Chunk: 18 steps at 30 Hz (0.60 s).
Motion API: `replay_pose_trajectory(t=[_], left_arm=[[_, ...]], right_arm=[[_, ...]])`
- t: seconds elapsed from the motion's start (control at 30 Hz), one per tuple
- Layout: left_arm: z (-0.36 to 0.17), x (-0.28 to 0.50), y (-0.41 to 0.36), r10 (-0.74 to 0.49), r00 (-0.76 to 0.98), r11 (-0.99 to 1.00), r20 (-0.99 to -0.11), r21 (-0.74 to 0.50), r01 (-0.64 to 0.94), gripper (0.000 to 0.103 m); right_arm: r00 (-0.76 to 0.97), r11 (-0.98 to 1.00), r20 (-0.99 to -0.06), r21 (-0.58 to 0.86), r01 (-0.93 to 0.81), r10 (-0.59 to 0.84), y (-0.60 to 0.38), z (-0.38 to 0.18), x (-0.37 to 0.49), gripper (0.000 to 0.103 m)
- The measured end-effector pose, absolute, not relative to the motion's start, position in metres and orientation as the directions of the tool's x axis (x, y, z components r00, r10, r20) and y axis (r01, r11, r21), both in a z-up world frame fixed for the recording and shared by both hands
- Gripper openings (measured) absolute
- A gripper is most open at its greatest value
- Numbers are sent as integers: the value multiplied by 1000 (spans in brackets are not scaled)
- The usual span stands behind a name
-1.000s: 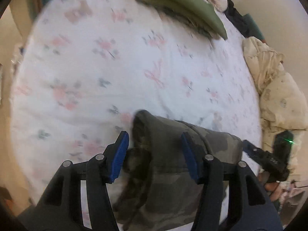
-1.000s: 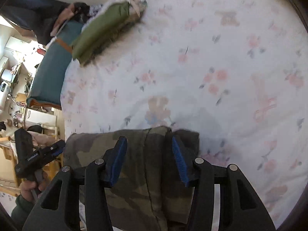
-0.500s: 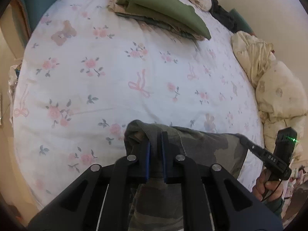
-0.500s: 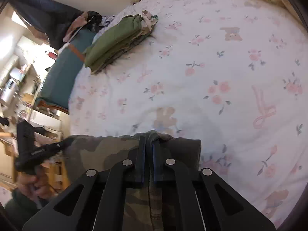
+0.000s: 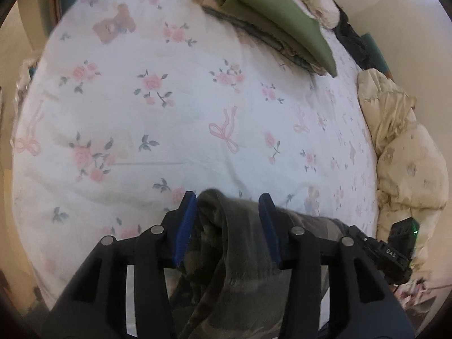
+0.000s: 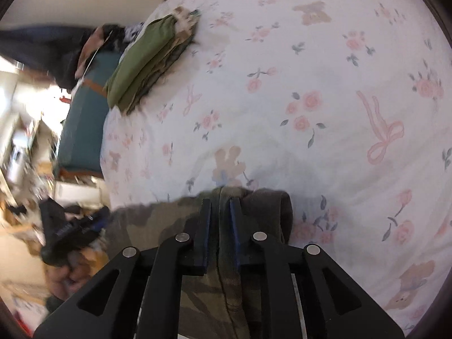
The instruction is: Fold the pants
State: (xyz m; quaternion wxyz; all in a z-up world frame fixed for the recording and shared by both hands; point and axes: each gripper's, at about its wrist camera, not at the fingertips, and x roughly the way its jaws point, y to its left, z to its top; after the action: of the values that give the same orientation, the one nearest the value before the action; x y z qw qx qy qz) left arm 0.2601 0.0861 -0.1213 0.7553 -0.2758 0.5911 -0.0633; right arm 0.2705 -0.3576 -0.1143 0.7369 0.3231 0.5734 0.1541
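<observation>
Camouflage pants lie bunched at the near edge of the floral bedsheet. In the left wrist view my left gripper is open, its blue pads standing apart on either side of a raised fold of the pants. In the right wrist view my right gripper is shut on a seam ridge of the pants, jaws almost together. Each view shows the other gripper at the side, the right one and the left one.
A stack of folded clothes with an olive piece on top lies at the far side of the bed. A cream quilt is heaped along the right edge. A teal bench stands beside the bed.
My left gripper has opened and let go of the pants fold it pinched half a second ago. My right gripper stays shut on the pants. Both cameras have shifted slightly.
</observation>
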Motion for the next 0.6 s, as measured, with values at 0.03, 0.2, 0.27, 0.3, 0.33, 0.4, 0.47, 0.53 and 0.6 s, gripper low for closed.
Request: replay_pose_trajectory(t=[0.03,0.2,0.27,0.3,0.33,0.4,0.47,0.53,0.6], left_arm=[[-126,264,86,-433,280,832,-857,-499,-241,41],[-143,276,69,-422,223,853,-879,-468,-229,27],[-146,277,68,-404,230,862,-885,-453,-227,18],[-146,277,68,-401,228,865,-887,-449,-227,13],[-144,276,67,-394,229,871,-890,-441,-217,12],[-137,275,59,-352,235,903,-906,-395,-169,9],[-132,271,59,-323,260,914,-910,-371,-163,8],[-129,268,66,-287,282,917,-915,-348,-195,6],[-120,269,75,-247,325,920,-913,-326,-217,0]], right_arm=[[283,735,-745,658,164,604,-359,-118,274,15],[215,698,-725,688,200,654,-350,-135,287,15],[214,716,-748,664,215,628,-348,-138,291,18],[210,721,-757,653,233,618,-349,-141,292,19],[207,718,-761,649,252,615,-349,-145,292,18],[234,744,-772,634,210,591,-346,-140,291,6],[277,787,-787,601,140,551,-340,-128,287,1],[323,777,-773,611,148,546,-347,-122,282,1],[346,779,-771,609,151,535,-352,-121,277,0]])
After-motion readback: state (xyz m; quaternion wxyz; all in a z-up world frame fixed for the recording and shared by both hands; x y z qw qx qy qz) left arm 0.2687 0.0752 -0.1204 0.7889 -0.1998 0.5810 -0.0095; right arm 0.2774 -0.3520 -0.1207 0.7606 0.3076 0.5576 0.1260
